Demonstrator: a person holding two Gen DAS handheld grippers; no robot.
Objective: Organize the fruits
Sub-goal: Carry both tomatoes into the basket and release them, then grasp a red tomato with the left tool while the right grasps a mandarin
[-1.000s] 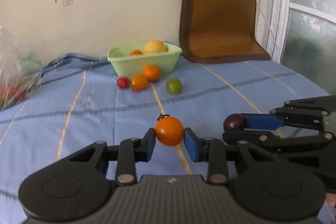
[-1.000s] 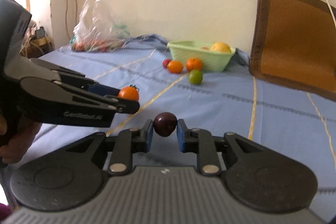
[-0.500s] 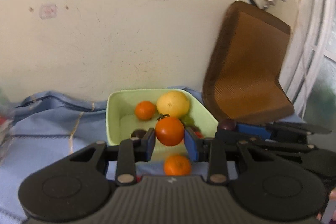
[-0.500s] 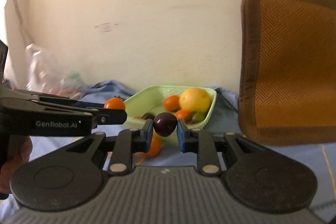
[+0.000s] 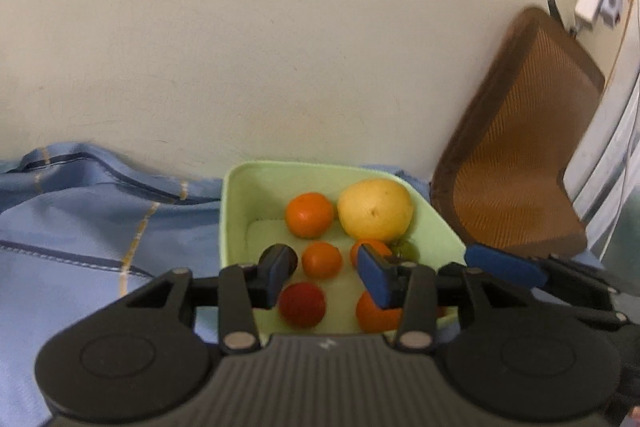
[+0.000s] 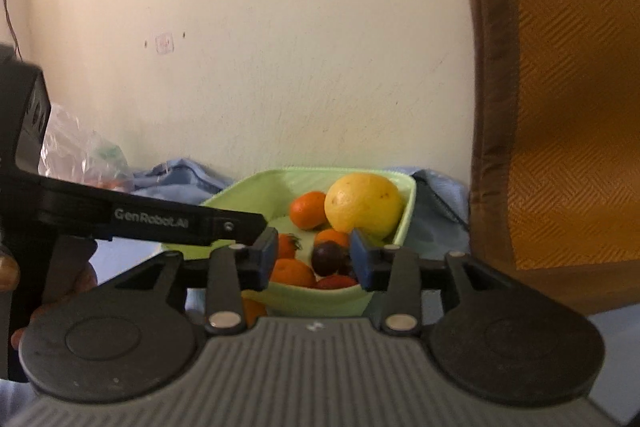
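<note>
Both grippers are seen released above a pale green basket [image 5: 234, 211], which sits low and centre in each view against a cream wall. In the left wrist view, the left gripper [image 5: 323, 277] is held with its blue pads spread wide, and nothing is gripped between them. Inside the basket a large yellow fruit [image 5: 375, 209] is seen toward the back right, touching an orange fruit [image 5: 309, 214] on its left. A smaller orange tomato [image 5: 322, 259] lies in the gap between the pads, and a red fruit [image 5: 302, 303] lies lower in the frame, just beside the left pad. Part of a green fruit [image 5: 408, 249] is glimpsed behind the right pad.

In the right wrist view, the right gripper [image 6: 315, 259] is likewise parted, and a dark plum [image 6: 328, 258] is seen beyond its pads, among the other fruit in the basket. Whether the plum touches either pad cannot be told. A brown woven cushion [image 6: 560, 107] fills the right of that frame, and a blue cloth [image 5: 80, 227] covers the lower left of the left wrist view.
</note>
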